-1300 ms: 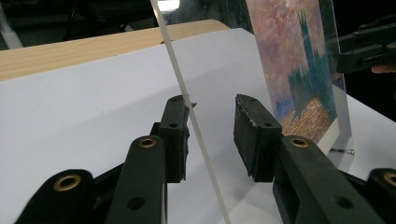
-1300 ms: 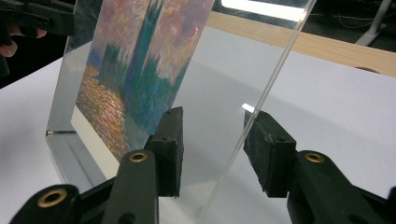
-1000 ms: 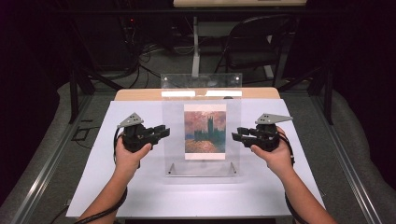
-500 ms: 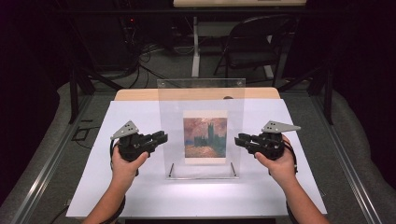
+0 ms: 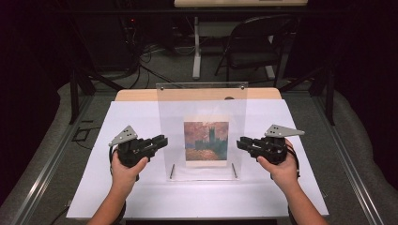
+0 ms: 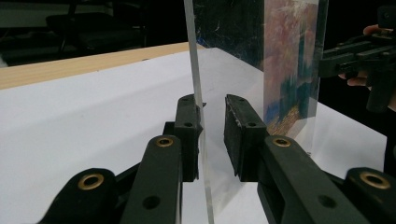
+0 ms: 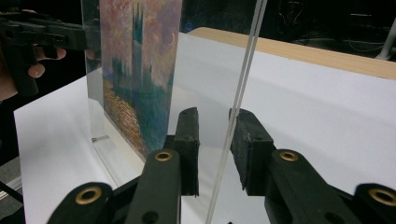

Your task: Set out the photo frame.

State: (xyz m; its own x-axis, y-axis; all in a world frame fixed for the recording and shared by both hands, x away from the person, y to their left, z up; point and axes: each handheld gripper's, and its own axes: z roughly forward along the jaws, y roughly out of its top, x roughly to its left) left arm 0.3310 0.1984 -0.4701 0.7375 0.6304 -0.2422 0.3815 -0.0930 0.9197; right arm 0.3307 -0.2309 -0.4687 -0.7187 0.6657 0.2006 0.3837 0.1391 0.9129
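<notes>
On the bench (image 5: pixel 263 93), we have the clear acrylic frame (image 5: pixel 202 101) standing upright on its white sheet (image 5: pixel 131 122), a painted print (image 5: pixel 206 140) inside. Our left claw (image 5: pixel 162 140) and right claw (image 5: pixel 240 142) straddle its side edges, jaws just closing but not yet clamped, gaps showing beside the pane. Uneven closing, we judge, could push the frame askew, tip it, or let smooth acrylic slip.

Clear acrylic frame (image 5: pixel 202 129) stands upright on white sheet (image 5: pixel 141 197), holding 1 painted print (image 5: pixel 206 141) low at centre.
</notes>
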